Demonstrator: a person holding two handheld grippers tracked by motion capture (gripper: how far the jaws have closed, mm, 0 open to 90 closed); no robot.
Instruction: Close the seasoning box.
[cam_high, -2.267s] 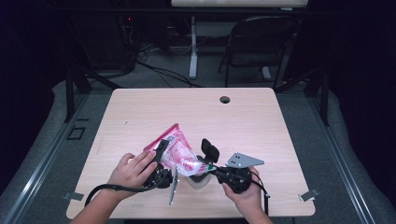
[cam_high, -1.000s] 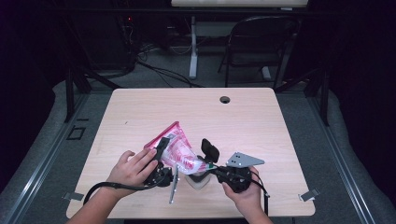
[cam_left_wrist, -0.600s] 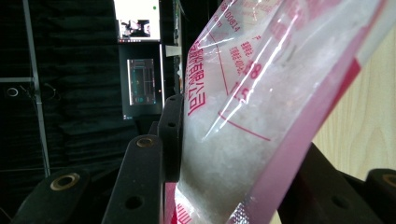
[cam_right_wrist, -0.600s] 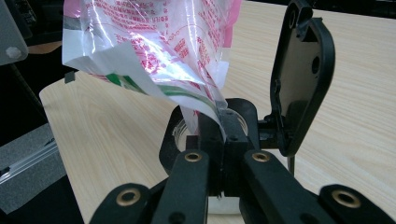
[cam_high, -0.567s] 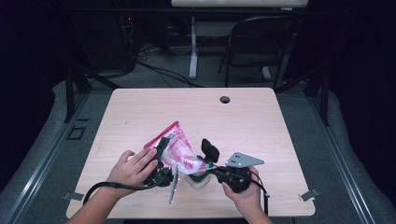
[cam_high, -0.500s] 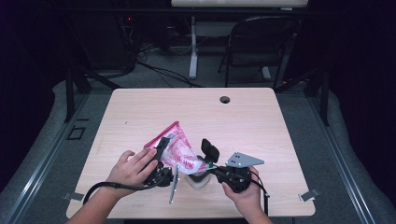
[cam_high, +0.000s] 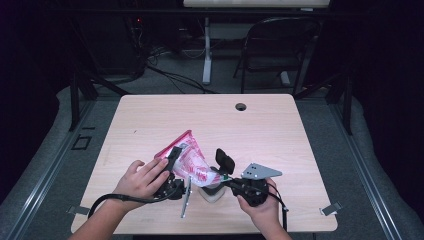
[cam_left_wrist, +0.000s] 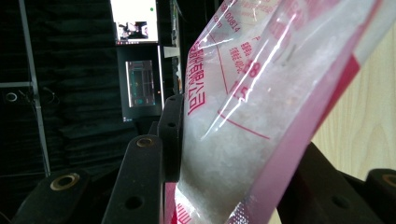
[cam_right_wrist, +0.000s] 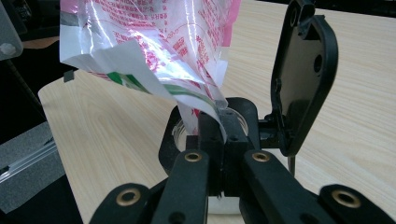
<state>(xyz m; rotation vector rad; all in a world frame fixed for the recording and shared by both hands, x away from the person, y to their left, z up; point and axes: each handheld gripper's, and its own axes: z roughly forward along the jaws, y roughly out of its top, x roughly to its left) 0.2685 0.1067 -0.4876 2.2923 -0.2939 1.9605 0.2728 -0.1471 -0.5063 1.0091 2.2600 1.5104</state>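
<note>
While both tools grip it, pink bag tilted between left tool, right tool pinching corner above jar

Both grippers black plastic. Left gripper: flat black jaw links with brass-coloured rivets, black cable looping off it toward the desk's near-left corner. Right gripper: same black links, brass rivets, grey three-cornered plate on top, black cable behind. Forearms bare, no sleeves visible.
</note>
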